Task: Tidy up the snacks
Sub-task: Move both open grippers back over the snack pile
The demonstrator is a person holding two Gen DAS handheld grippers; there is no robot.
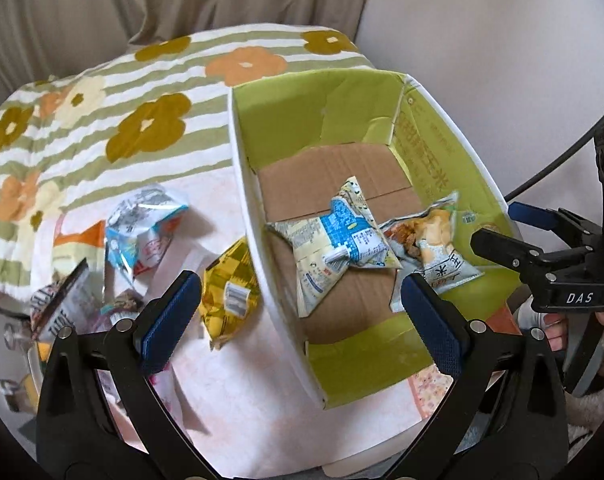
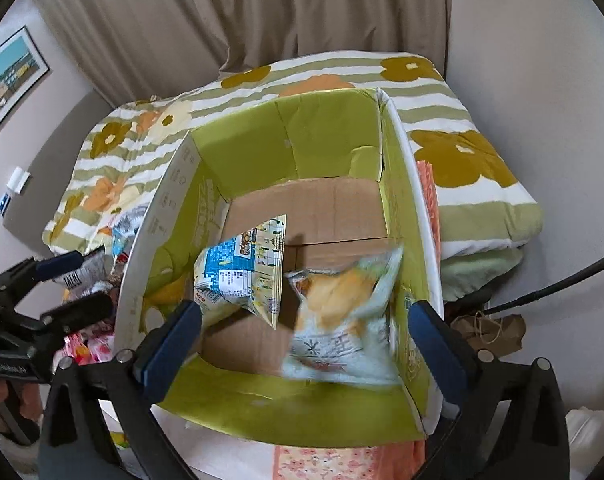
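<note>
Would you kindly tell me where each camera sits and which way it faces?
Left wrist: on the left gripper, angled down at loose snack packets beside the green-lined box; right gripper and a hand show.
Right wrist: on the right gripper, angled down into the box.
Shared: box, blue-and-cream packet.

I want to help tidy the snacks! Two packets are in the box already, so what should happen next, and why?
Probably the left gripper, which is open and empty, should go down to the yellow packet lying just outside the green box. It is the nearest snack still on the table, while the right gripper hangs open over the box.
</note>
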